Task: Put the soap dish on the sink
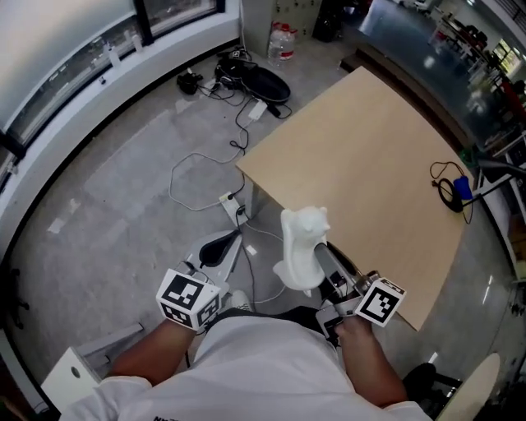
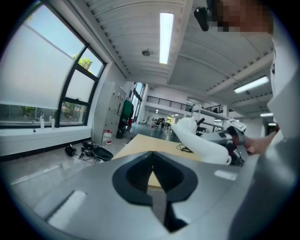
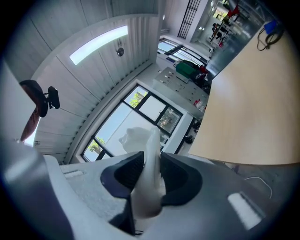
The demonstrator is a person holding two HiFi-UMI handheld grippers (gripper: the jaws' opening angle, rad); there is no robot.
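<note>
Soap dish (image 1: 302,247) gripped in the air by my right gripper (image 3: 151,174).
I had its jaws clamped on the white dish, held upright by the near edge of the tan counter (image 1: 370,156); my left gripper (image 2: 152,177) sat closed and empty, further left.

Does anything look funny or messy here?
Yes. The white soap dish is up on its edge in the air, pinched in the right tool, not lying flat anywhere, and no sink shows. On the floor by the window, black cables lie in a tangled heap.
</note>
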